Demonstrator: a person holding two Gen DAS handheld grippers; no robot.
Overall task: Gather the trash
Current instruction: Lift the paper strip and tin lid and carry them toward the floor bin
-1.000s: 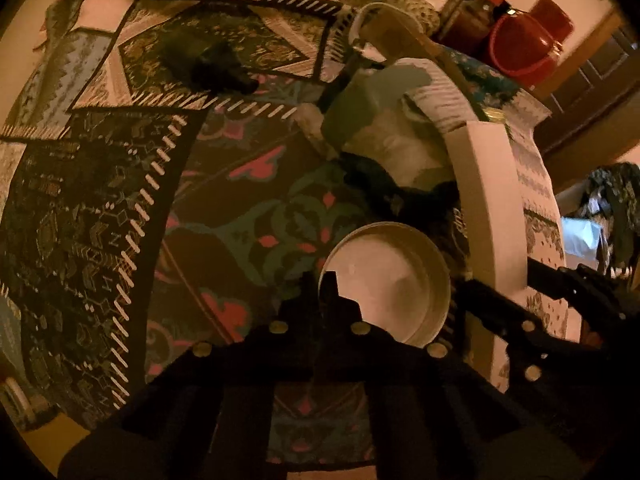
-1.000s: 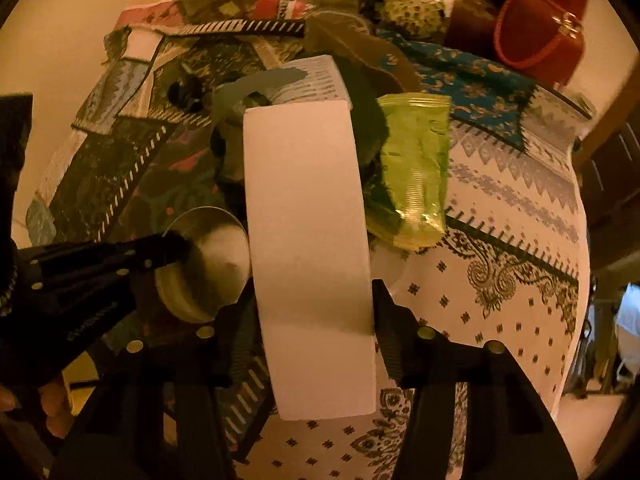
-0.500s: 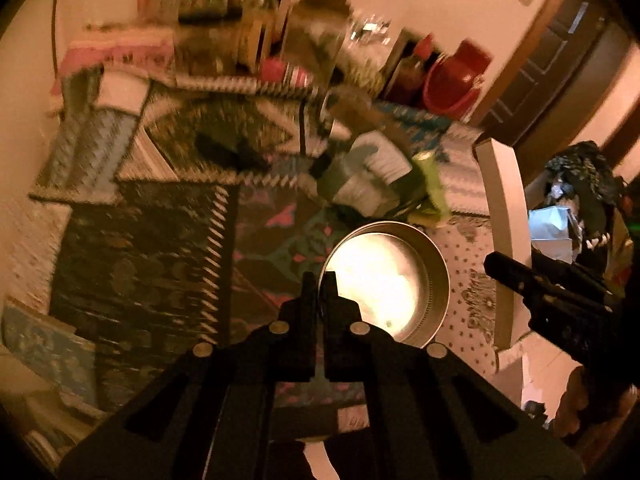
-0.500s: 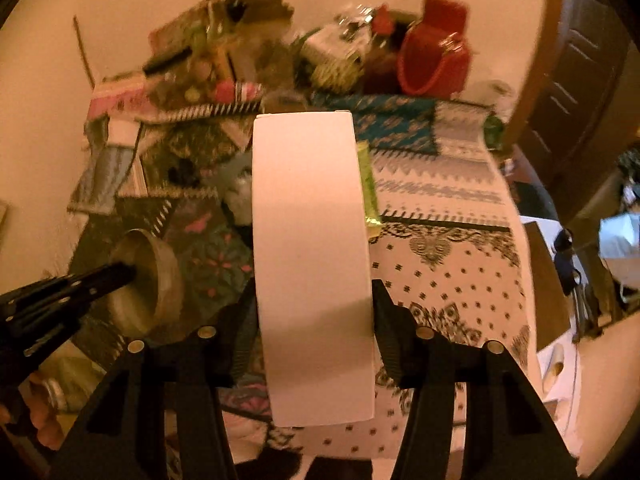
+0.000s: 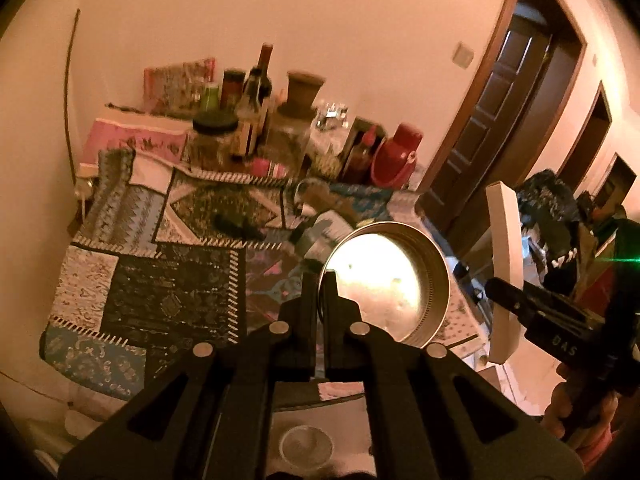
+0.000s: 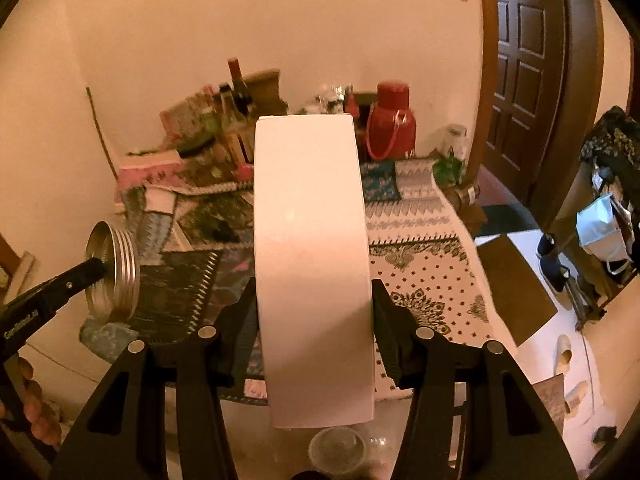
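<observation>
Against the wall, a patchwork-clothed table point(image 5: 168, 300) bears bottles point(image 5: 256, 112).

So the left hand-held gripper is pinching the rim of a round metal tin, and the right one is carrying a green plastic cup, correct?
Not quite. The left hand-held gripper does pinch the rim of the round metal tin, but the right hand-held gripper is clamped on a flat white rectangular box, not a green cup. The right wrist view shows the box between its fingers.

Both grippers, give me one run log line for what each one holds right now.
left gripper: shut on metal lid rim | right gripper: shut on white box | both held above patterned tablecloth
</observation>
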